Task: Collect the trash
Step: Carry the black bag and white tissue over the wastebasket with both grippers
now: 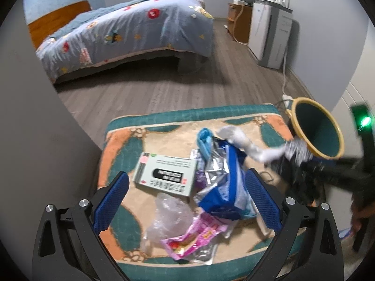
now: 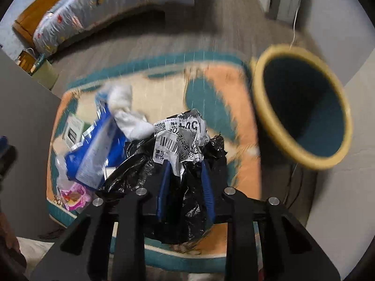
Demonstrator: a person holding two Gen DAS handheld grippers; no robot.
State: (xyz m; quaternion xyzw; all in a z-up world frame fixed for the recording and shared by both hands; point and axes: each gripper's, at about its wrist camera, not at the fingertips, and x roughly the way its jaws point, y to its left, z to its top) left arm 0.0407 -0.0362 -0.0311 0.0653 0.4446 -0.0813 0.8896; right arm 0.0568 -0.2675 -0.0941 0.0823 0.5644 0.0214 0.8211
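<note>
A pile of trash lies on a patterned cushion (image 1: 121, 145): a pale green box (image 1: 166, 174), a blue foil bag (image 1: 225, 187), a clear plastic wrap (image 1: 168, 215), a pink wrapper (image 1: 196, 238) and white tissue (image 1: 243, 142). My left gripper (image 1: 187, 201) is open above the pile, empty. My right gripper (image 2: 185, 161) is shut on a black plastic bag with a barcode label (image 2: 180, 140), held above the cushion (image 2: 222, 89) near a yellow-rimmed teal bin (image 2: 302, 107). The bin also shows in the left wrist view (image 1: 316, 128), with the right gripper blurred beside it.
A bed with a blue quilt (image 1: 131, 30) stands across the wooden floor (image 1: 164, 89). A white cabinet (image 1: 269, 32) and a cable stand by the right wall. A grey panel (image 1: 35, 128) rises at the left of the cushion.
</note>
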